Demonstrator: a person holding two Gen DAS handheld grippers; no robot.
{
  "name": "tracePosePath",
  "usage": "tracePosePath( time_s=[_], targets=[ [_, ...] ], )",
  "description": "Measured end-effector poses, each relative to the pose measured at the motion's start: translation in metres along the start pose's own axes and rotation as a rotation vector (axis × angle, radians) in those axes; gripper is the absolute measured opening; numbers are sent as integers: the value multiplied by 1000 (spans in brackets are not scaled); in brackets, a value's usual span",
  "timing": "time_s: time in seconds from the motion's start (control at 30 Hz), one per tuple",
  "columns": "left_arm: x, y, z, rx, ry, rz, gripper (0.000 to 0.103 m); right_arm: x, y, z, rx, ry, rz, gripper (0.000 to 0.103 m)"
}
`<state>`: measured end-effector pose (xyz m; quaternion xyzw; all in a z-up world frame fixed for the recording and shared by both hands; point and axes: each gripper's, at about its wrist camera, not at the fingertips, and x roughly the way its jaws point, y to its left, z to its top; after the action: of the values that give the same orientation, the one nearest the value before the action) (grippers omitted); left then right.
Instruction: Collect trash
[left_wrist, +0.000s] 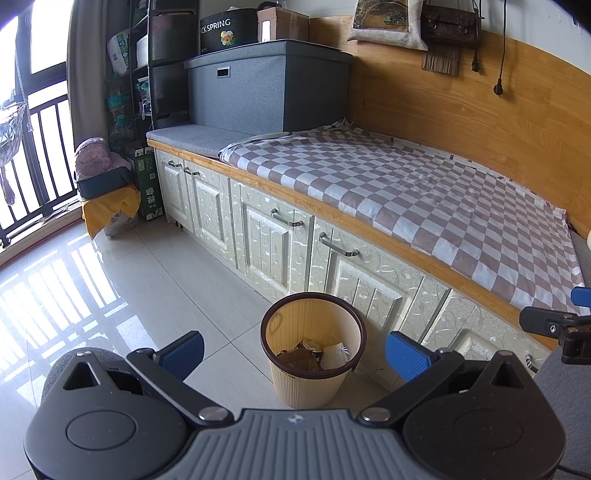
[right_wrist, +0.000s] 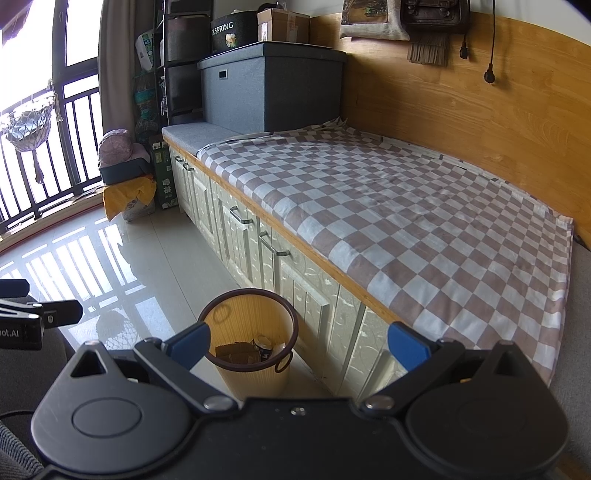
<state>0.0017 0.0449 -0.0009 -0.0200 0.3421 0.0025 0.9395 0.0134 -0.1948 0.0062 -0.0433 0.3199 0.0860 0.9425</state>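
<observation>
1. Since the waste bin (left_wrist: 313, 349) is the one fixed mark here, everything is placed from it: it stands on the tiled floor (left_wrist: 147, 280), just beside the white cabinet fronts (left_wrist: 269, 243) under the bench.
2. The trash (left_wrist: 314, 356) lies inside the bin, at its bottom: brown cardboard scraps, something pale like crumpled paper, and what looks like a small can. I judge all of it light; the paper soft, the card stiff at its edges, the can smooth and liable to slip.
3. The checked cloth (right_wrist: 406, 221) on the bench above and behind the bin shows no loose litter that I can make out.
4. The left gripper (left_wrist: 295, 354) hangs over the bin, its blue pads spread wide with nothing between them.
5. The right gripper (right_wrist: 297, 345) is likewise released and empty, the bin just ahead of its left pad.
6. Should the bin itself need lifting, the dark rim looks stiff enough to pinch; the ribbed wall would likely flex.
</observation>
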Motion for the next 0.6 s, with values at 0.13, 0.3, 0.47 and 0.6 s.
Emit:
tracePosePath(
  time_s=[0.13,0.3,0.47,0.6],
  targets=[
    [0,-1,0,-1,0,1,103,0,0,0,-1,0,0,103],
    [0,0,1,-2,1,1,103,0,0,0,-1,0,0,103],
    [0,0,1,-2,1,1,103,0,0,0,-1,0,-1,103],
    [-1,0,2,-2,-1,1,103,0,0,0,0,0,0,103]
  ],
)
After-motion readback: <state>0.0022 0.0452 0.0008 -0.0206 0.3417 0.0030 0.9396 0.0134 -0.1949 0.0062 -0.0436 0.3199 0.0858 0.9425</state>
